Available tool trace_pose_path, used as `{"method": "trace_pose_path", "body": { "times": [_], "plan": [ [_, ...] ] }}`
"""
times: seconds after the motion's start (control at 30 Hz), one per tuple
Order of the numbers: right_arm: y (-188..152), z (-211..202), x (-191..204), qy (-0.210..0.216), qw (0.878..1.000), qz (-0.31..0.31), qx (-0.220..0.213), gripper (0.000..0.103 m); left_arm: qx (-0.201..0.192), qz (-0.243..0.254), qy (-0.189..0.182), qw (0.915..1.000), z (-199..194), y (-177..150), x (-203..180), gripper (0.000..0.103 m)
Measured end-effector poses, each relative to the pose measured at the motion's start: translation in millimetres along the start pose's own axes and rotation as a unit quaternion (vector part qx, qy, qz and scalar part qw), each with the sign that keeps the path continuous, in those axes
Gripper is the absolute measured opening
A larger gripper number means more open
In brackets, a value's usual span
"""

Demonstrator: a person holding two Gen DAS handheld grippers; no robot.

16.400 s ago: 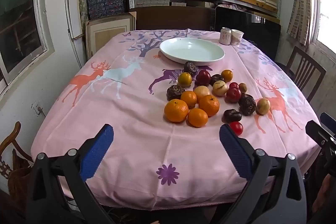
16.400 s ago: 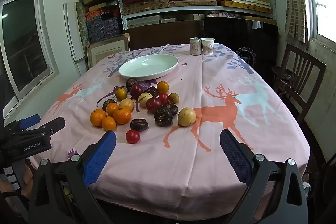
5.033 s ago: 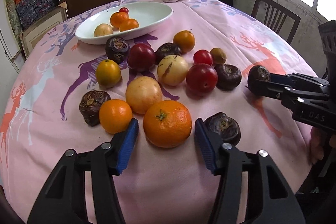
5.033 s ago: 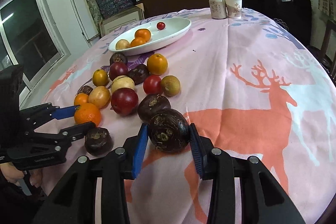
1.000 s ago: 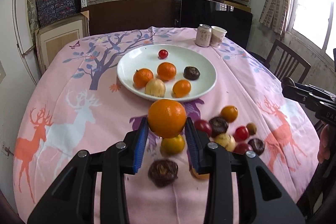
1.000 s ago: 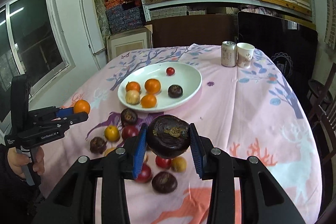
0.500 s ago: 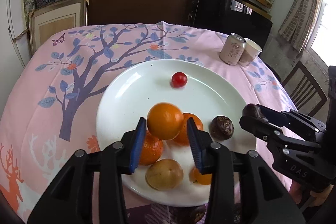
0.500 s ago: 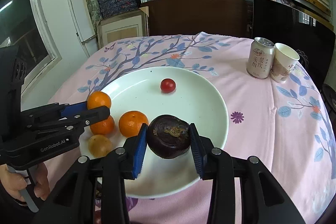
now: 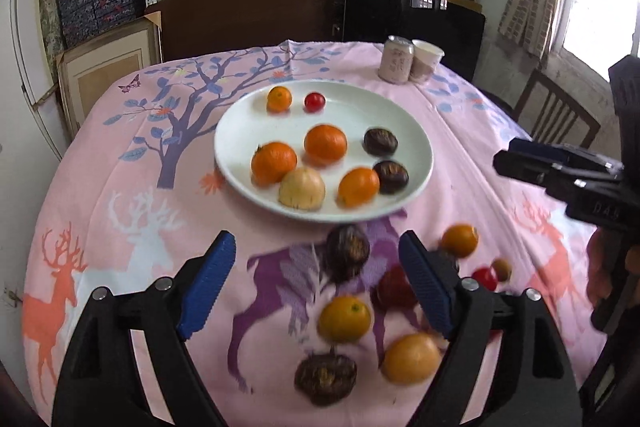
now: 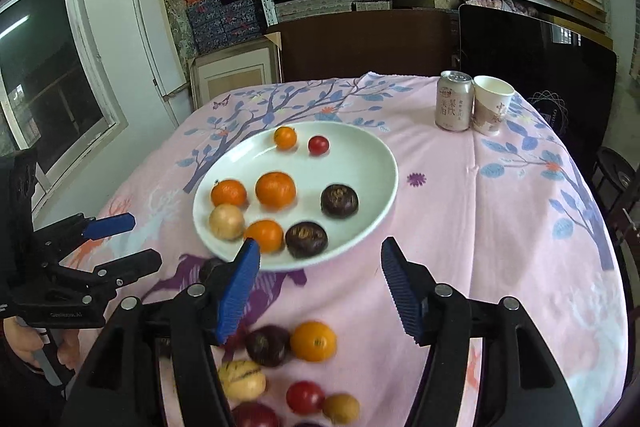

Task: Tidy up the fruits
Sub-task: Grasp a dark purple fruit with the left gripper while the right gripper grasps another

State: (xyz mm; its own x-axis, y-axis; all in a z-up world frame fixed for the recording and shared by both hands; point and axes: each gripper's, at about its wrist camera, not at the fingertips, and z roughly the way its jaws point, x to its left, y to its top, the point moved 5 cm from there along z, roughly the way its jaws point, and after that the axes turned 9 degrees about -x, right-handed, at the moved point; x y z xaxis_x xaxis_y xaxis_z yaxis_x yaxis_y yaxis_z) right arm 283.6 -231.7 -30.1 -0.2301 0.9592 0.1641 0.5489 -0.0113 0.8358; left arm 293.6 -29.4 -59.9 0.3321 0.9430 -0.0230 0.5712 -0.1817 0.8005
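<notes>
A white plate (image 9: 416, 143) (image 10: 372, 155) on the pink tablecloth holds several oranges, a pale fruit, a red tomato and two dark fruits (image 10: 306, 239). Loose fruits lie on the cloth nearer me, among them a yellow-orange one (image 9: 344, 319) and a dark one (image 9: 346, 257). My left gripper (image 9: 316, 287) is open and empty, hovering over the loose fruits in front of the plate; it also shows in the right wrist view (image 10: 132, 239). My right gripper (image 10: 320, 291) is open and empty just before the plate's near rim; it shows in the left wrist view (image 9: 560, 167).
A drink can (image 10: 452, 101) and a paper cup (image 10: 492, 105) stand at the table's far right. A wooden chair (image 9: 556, 115) is at the right edge. Shelves with boxes and a dark cabinet are behind the table.
Both grippers have opened and pulled back from the plate. The orange and the dark fruit they held now lie on the plate.
</notes>
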Motion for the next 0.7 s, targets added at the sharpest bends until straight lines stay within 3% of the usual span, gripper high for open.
{"method": "trace_pose_path", "body": {
  "times": [0.23, 0.37, 0.5, 0.57, 0.6, 0.7],
  "plan": [
    [-72.3, -56.8, 11.0, 0.018, 1.0, 0.021, 0.006, 0.064, 0.05, 0.043, 0.02, 0.9976, -16.3, -79.5, -9.1, 0.081],
    [-97.5, -62.8, 15.1, 0.023, 0.999, 0.03, 0.022, 0.064, 0.078, 0.036, 0.033, 0.9958, 1.0, -94.2, -1.0, 0.081],
    [-102.7, -63.8, 8.9, -0.008, 1.0, 0.012, 0.027, 0.064, 0.085, 0.033, 0.037, 0.9951, 14.2, -93.4, 0.5, 0.082],
    [-105.8, -62.6, 3.6, -0.018, 0.999, 0.01, 0.035, 0.064, 0.077, 0.022, 0.028, 0.9964, 14.4, -90.9, 1.2, 0.063],
    [-107.2, -61.4, 2.3, -0.017, 0.999, 0.008, 0.039, 0.064, 0.072, 0.016, 0.015, 0.9972, 13.3, -89.2, 0.2, 0.041],
    [-114.0, -53.7, 6.5, -0.019, 0.998, -0.019, 0.057, 0.06, 0.045, -0.002, 0.015, 0.9989, 4.9, -83.9, 5.0, 0.042]
  ]
}}
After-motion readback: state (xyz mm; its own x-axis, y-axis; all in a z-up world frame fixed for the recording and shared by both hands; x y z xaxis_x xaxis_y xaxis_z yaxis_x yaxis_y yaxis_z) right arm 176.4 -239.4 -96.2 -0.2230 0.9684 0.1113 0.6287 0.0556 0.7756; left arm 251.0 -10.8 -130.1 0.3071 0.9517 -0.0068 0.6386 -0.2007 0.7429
